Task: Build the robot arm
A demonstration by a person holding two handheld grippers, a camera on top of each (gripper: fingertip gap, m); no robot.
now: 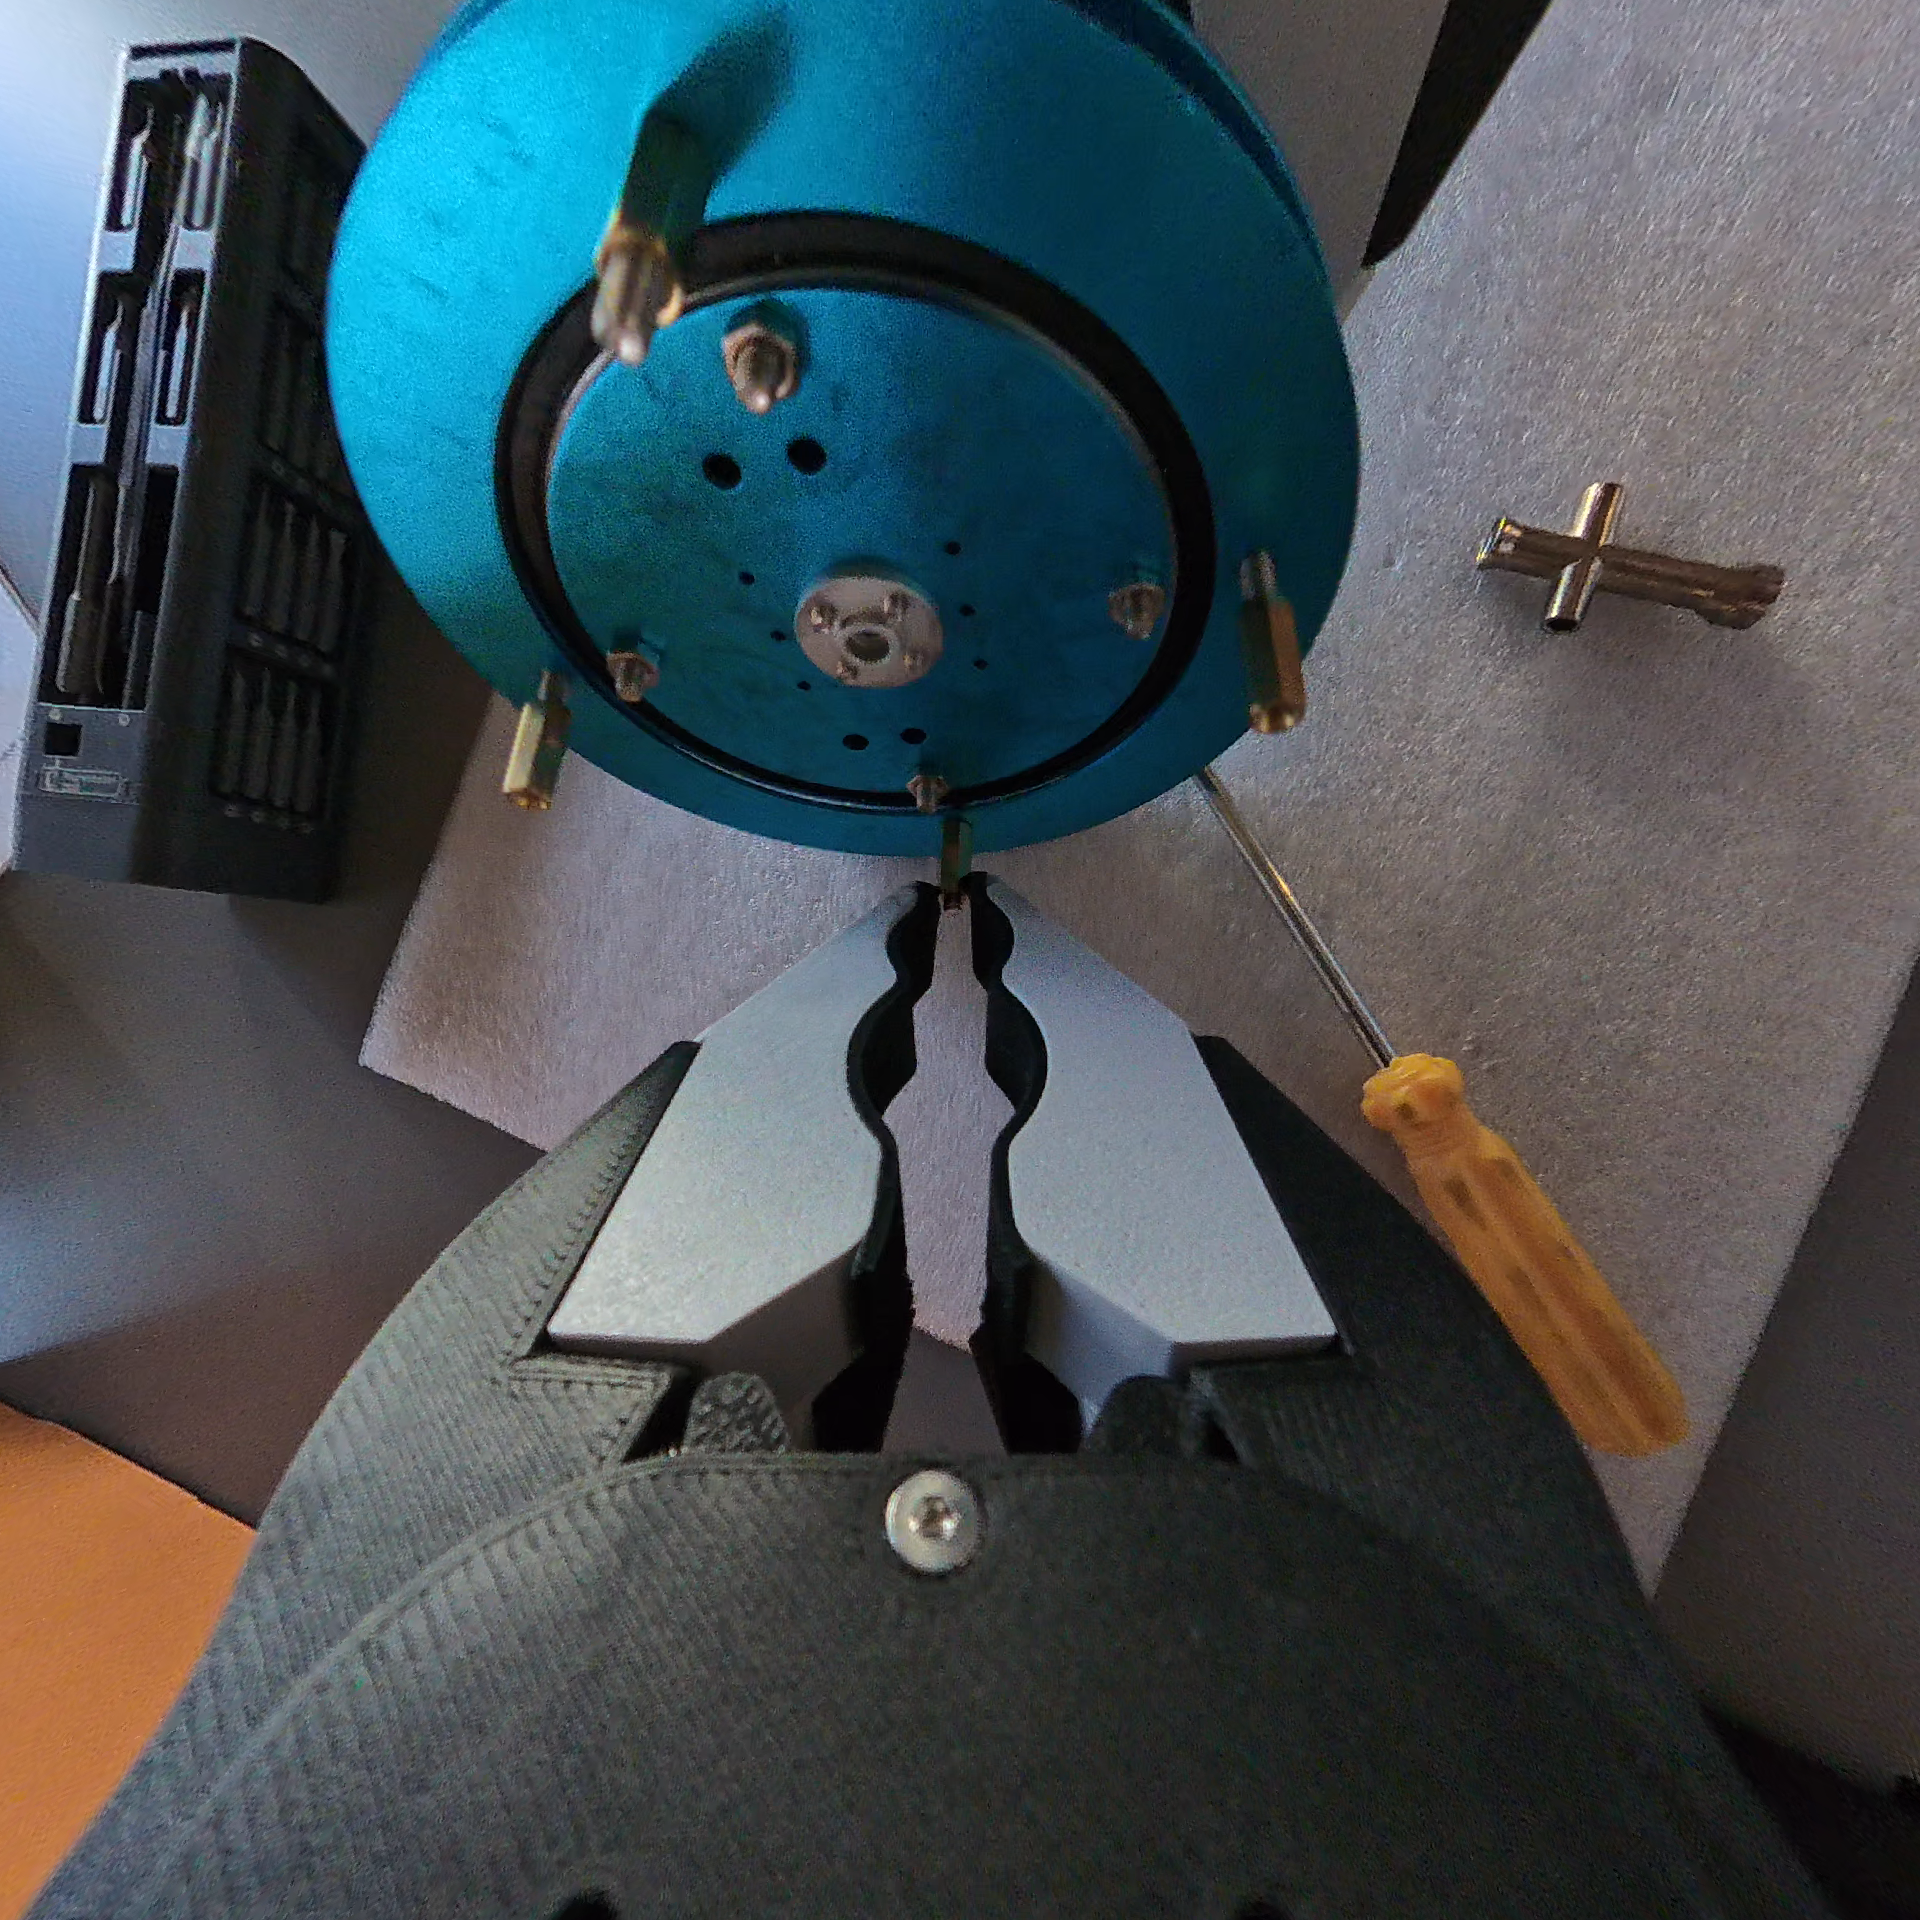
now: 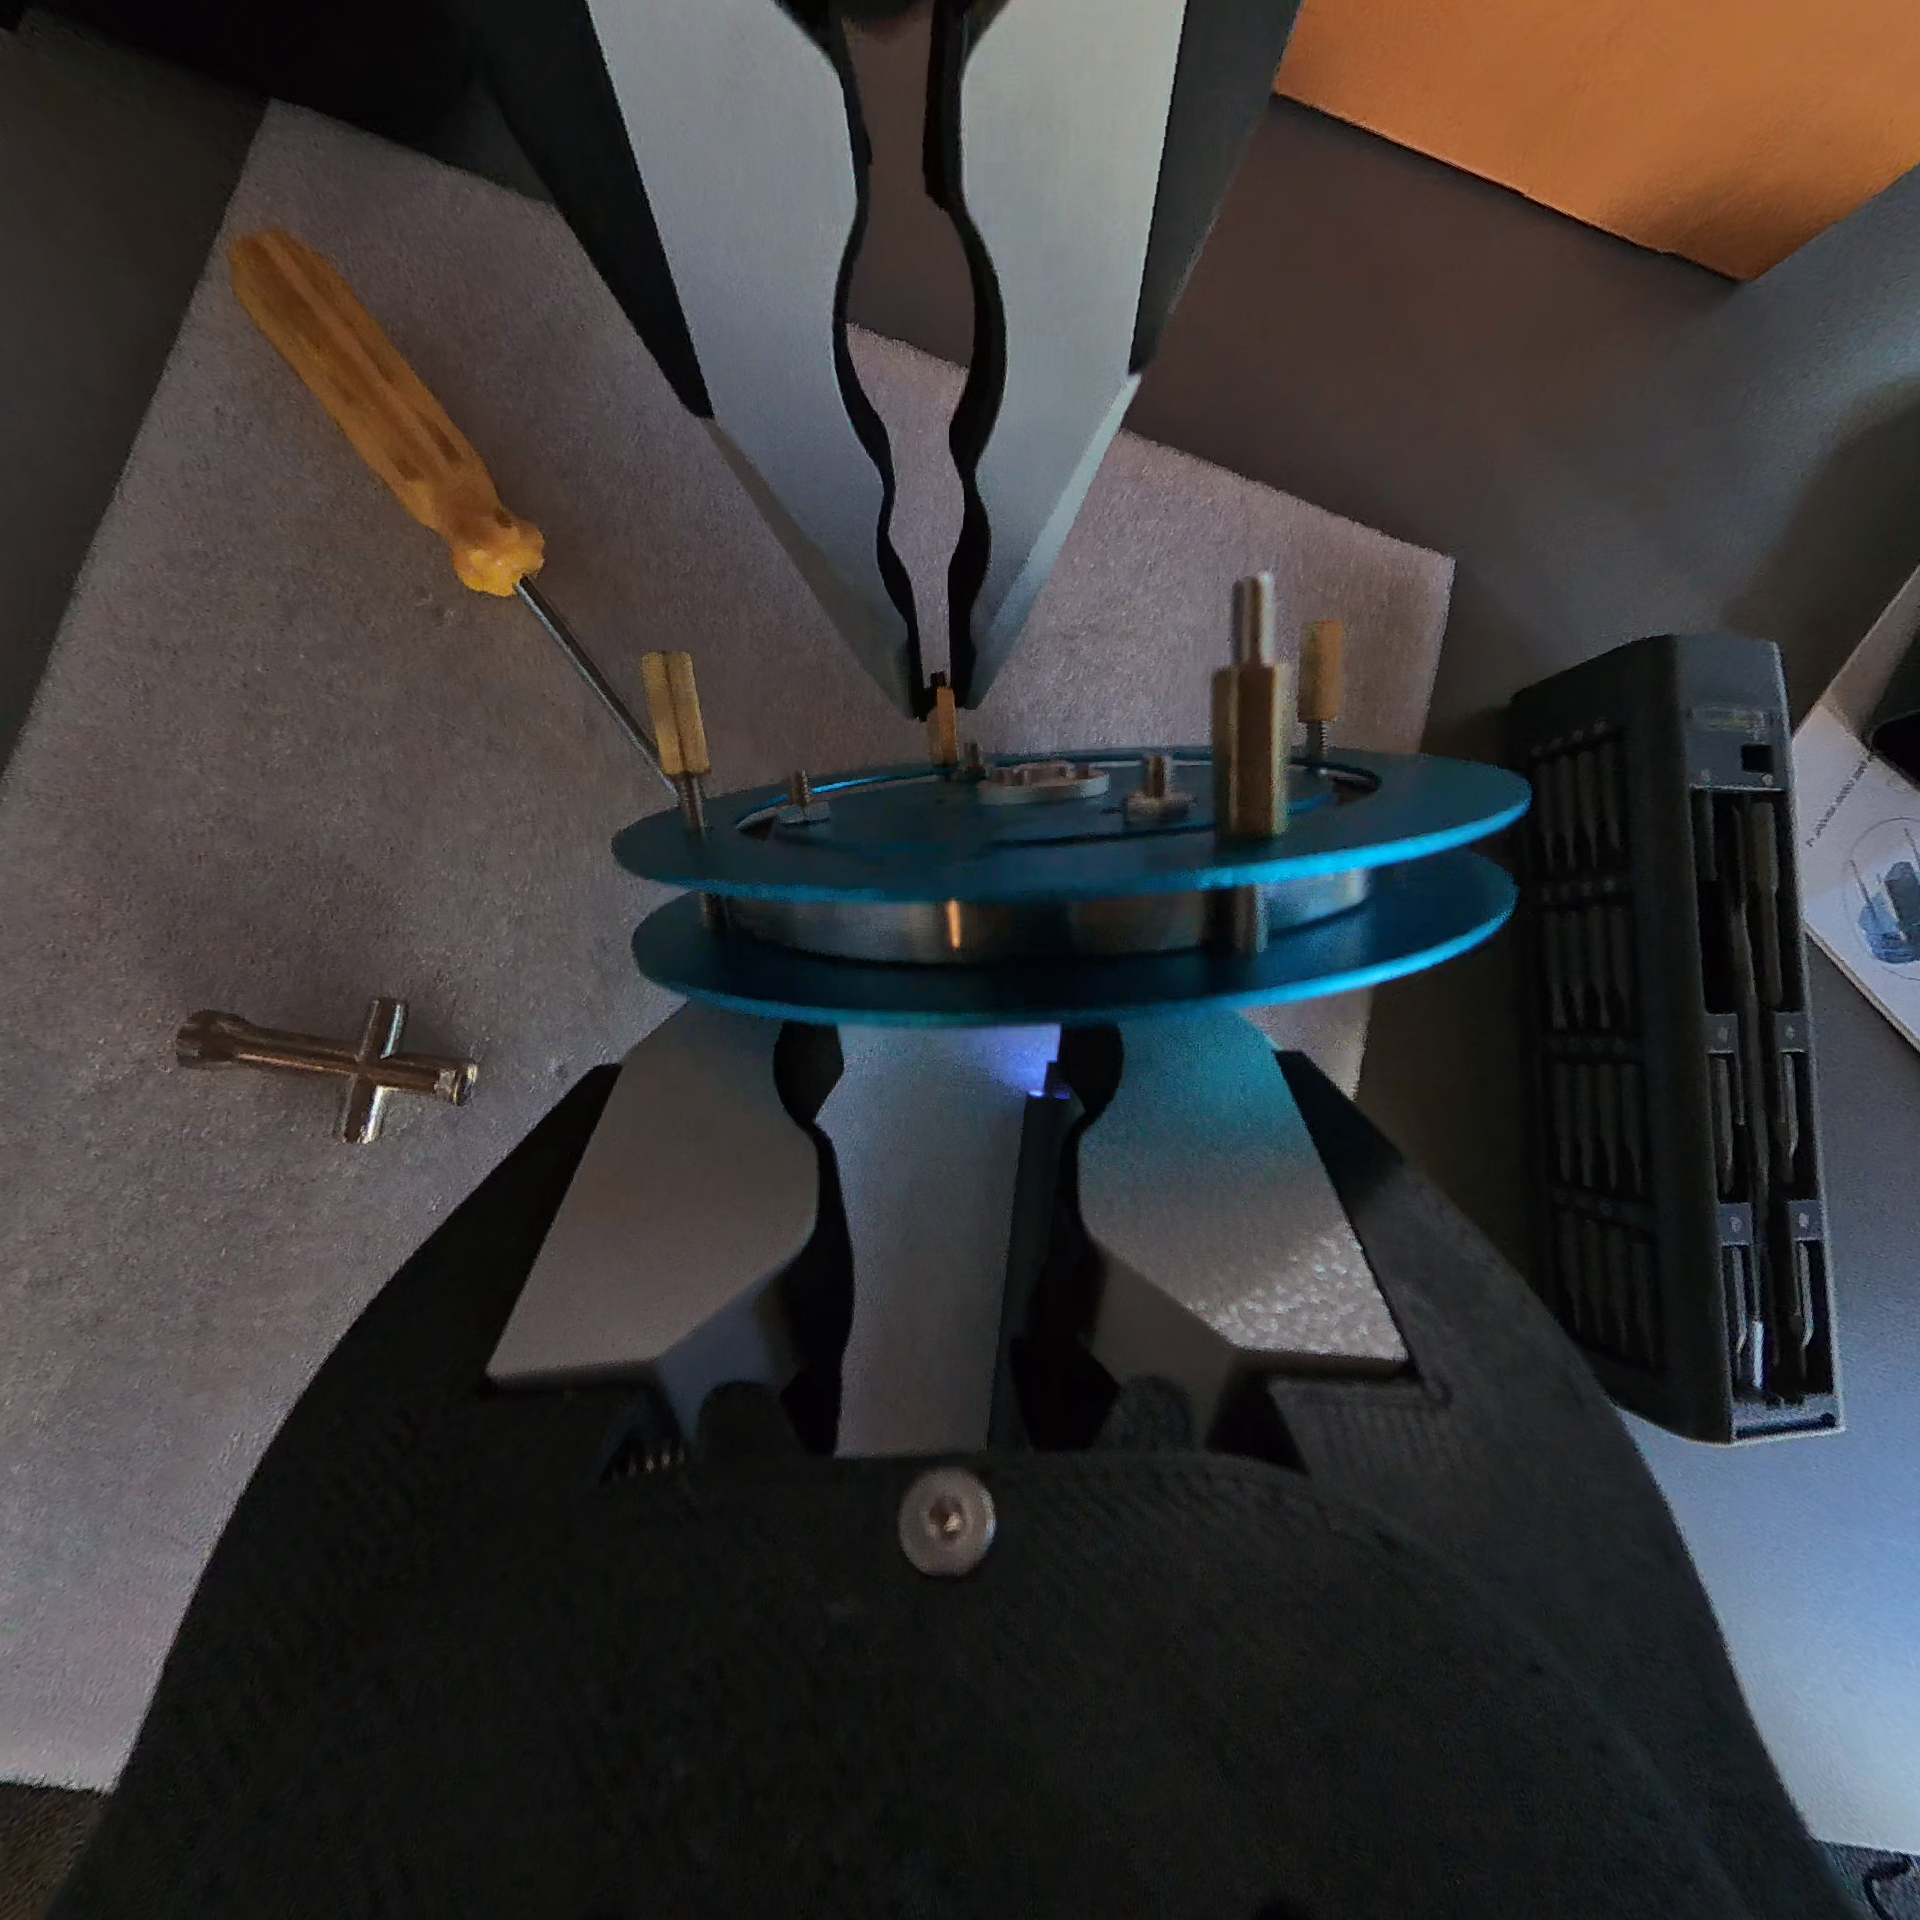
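A blue two-disc round assembly [image 1: 831, 416] with a silver ring between its discs carries several brass standoffs on its top face. My left gripper [image 1: 951, 896] is shut on one short brass standoff [image 1: 954, 847] at the disc's near rim, pinching it at the very tips. In the right wrist view the left gripper [image 2: 940, 696] comes down from the top onto that standoff [image 2: 943, 727]. My right gripper [image 2: 940, 1049] reaches under the lower disc [image 2: 1039, 977] and holds the assembly above the mat. Its fingertips are hidden beneath the disc.
A yellow-handled screwdriver [image 1: 1507, 1236] and a cross-shaped metal wrench [image 1: 1621, 566] lie on the grey foam mat [image 1: 1558, 831]. A black case of screwdriver bits [image 1: 208, 499] stands beside the mat. A paper leaflet [image 2: 1870, 904] lies beyond the case in the right wrist view. Left and right tips are no more than a few centimetres apart. From the right gripper's tips to the cross-shaped metal wrench [image 1: 1621, 566] is close to 10 cm. My right wrist view [image 2: 320, 1054] looks at it from another angle.
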